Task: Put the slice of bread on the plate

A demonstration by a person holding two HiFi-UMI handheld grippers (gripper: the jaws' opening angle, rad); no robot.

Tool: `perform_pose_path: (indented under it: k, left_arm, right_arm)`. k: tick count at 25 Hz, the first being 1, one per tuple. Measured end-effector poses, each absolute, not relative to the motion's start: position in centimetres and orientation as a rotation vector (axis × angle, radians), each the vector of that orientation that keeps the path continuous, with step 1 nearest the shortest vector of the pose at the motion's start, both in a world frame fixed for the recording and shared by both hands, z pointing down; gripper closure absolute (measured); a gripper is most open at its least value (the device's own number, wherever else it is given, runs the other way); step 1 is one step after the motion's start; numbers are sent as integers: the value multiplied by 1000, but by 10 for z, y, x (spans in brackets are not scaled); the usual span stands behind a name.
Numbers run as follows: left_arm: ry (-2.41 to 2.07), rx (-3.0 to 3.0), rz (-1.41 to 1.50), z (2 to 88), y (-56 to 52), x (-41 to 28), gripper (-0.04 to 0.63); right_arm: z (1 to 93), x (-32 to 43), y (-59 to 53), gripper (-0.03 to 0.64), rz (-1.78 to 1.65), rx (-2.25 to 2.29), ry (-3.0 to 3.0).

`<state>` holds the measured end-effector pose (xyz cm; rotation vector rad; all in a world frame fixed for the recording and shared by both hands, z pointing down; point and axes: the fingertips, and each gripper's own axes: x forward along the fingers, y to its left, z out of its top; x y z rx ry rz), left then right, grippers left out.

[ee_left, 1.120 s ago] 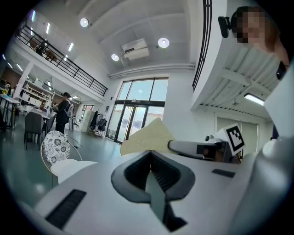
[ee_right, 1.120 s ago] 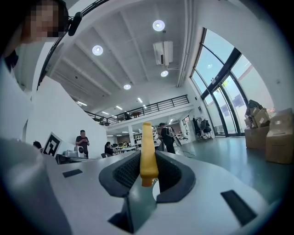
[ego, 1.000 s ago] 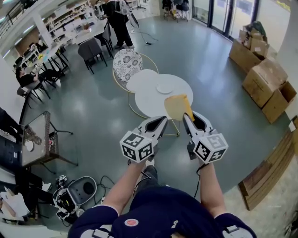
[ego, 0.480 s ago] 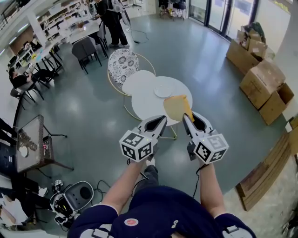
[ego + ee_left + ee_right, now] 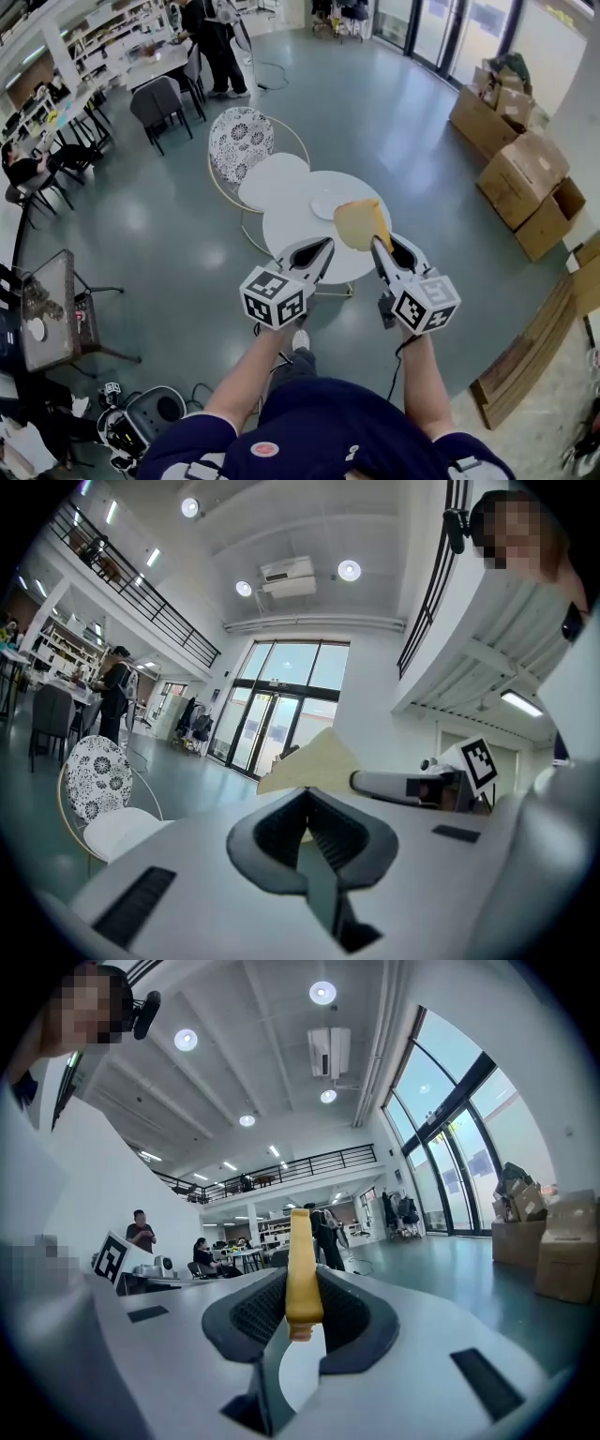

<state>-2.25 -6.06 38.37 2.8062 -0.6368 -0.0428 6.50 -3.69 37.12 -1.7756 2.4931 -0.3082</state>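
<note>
Round white table (image 5: pixel 289 232) with plate (image 5: pixel 328 204) ahead, right gripper (image 5: pixel 377 246) clamping bread slice (image 5: pixel 359 225), left gripper (image 5: pixel 326 247) closed, empty

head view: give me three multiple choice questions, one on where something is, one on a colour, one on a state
1. Where is the plate?
A on the round white table
B on the floor
C on a cardboard box

2. What colour is the plate?
A red
B black
C white

3. What state is the slice of bread in?
A lying on the plate
B clamped in the right tool
C lying on the floor

Answers:
1 A, the plate sits on the tabletop.
2 C, it is nearly as white as the table under it.
3 B, the right gripper view shows the slice pinched edge-on between that tool's jaws, not yet on the plate.
</note>
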Motion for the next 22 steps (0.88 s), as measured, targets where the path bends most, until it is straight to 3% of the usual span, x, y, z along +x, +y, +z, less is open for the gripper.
perform_pose_path:
  k: [22]
  left_arm:
    - [-527,2761,55,415,-204,-23,589]
  right_arm:
    - [399,65,-194,526,-439,-1874,2452]
